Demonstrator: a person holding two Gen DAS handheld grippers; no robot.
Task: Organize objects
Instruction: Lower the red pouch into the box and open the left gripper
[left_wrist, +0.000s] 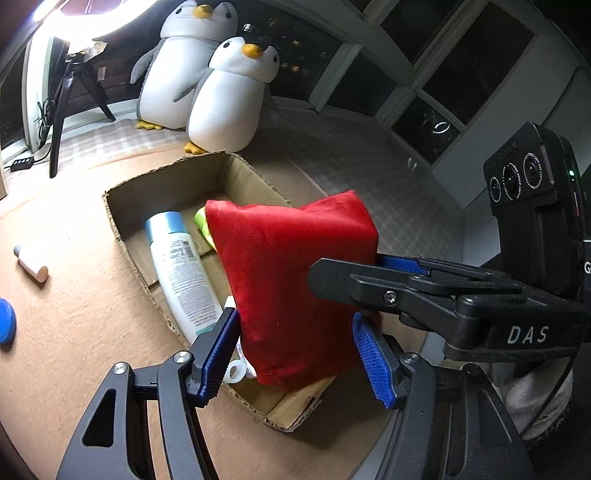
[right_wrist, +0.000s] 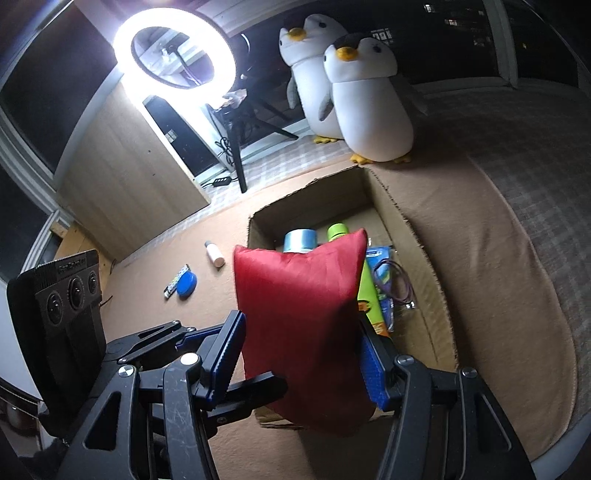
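Note:
A red cloth bag (left_wrist: 295, 280) hangs over the near end of an open cardboard box (left_wrist: 122, 210). My left gripper (left_wrist: 295, 354) is shut on its lower part. My right gripper (right_wrist: 301, 358) is shut on the same red bag (right_wrist: 299, 317), and it shows from the right in the left wrist view (left_wrist: 347, 275). In the box lie a white bottle with a blue top (left_wrist: 181, 269) and a green tube (right_wrist: 365, 291), partly hidden by the bag. The box also shows in the right wrist view (right_wrist: 413, 236).
On the tan blanket left of the box lie a small white bottle (right_wrist: 215, 254), a blue round lid (right_wrist: 186, 284) and a small strip pack (right_wrist: 176, 281). Two plush penguins (right_wrist: 369, 99) stand behind the box. A ring light on a tripod (right_wrist: 173, 55) stands at the back left.

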